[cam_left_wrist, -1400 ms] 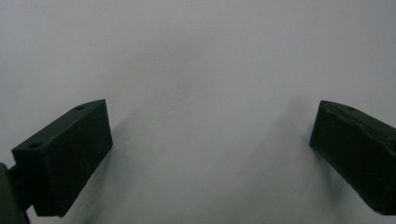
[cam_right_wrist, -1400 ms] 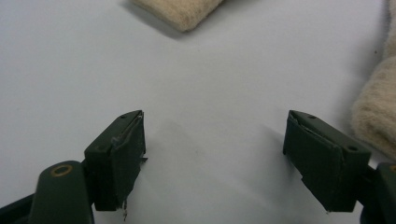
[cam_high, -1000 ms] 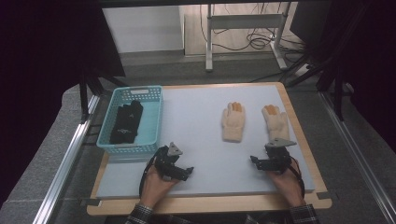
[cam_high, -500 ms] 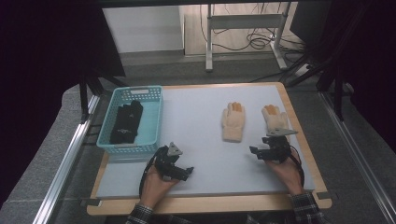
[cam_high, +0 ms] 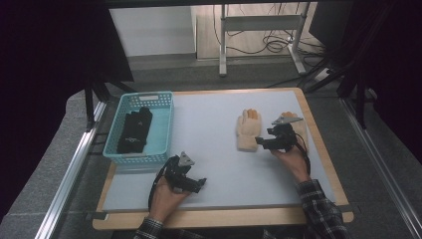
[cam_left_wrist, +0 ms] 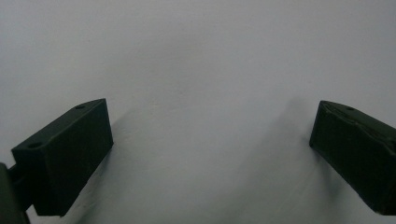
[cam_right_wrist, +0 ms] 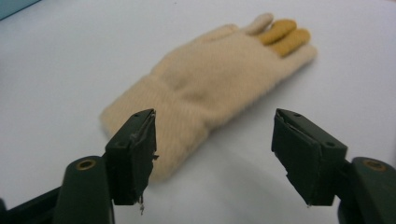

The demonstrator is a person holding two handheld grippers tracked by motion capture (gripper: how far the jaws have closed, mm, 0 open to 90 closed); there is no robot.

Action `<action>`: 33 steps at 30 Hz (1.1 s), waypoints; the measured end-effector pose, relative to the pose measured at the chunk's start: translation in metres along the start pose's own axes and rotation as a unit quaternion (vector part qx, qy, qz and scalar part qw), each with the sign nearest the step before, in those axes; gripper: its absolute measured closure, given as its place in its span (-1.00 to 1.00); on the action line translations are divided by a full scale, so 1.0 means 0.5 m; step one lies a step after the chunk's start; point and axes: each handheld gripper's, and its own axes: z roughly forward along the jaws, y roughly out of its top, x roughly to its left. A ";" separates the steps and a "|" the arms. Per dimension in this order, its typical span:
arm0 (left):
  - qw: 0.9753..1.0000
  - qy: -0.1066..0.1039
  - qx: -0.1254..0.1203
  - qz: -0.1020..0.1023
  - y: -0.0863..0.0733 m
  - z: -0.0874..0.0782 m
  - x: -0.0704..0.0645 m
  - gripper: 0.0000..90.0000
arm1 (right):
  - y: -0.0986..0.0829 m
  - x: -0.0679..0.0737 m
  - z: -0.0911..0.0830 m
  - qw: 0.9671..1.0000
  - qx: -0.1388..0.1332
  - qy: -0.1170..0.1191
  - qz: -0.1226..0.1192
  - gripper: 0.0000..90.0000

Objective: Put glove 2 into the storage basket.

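Note:
Two cream knit gloves with yellow fingertips lie on the right half of the white mat [cam_high: 219,149]. The left glove [cam_high: 247,129] [cam_right_wrist: 210,79] lies flat with its cuff towards me. The right glove [cam_high: 302,130] is partly hidden by my right gripper [cam_high: 261,142]. That gripper [cam_right_wrist: 212,154] is open, just short of the left glove's cuff, with one fingertip [cam_right_wrist: 135,149] in front of the cuff edge. My left gripper [cam_high: 199,182] [cam_left_wrist: 210,154] is open over bare mat near the front edge, with nothing between its fingers.
A blue plastic basket [cam_high: 161,134] stands at the left of the mat with black gloves [cam_high: 133,130] inside. The wooden table edge [cam_high: 224,218] runs along the front. Metal rails flank the table on both sides.
My right gripper has moved away from the front edge, up and left towards the cream gloves, and now covers part of the right one. The left gripper has stayed put.

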 end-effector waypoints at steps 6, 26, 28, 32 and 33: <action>1.000 0.000 0.001 0.001 0.000 0.000 0.000 -1.00 | 0.045 0.001 0.055 1.000 0.005 0.003 -0.024 -0.52; 1.000 -0.001 0.003 0.003 0.000 -0.001 0.001 -1.00 | 0.064 -0.013 0.152 0.998 0.061 -0.018 -0.021 0.21; 1.000 -0.001 0.003 0.003 0.000 -0.001 0.001 -1.00 | 0.064 -0.013 0.148 0.998 0.061 -0.017 -0.016 0.28; 1.000 -0.001 0.003 0.003 0.000 -0.001 0.001 -1.00 | 0.064 -0.007 0.133 0.998 0.056 -0.016 -0.023 0.32; 1.000 0.000 0.003 0.003 0.000 -0.001 0.001 -1.00 | 0.066 -0.002 0.126 0.998 0.052 -0.014 -0.025 0.32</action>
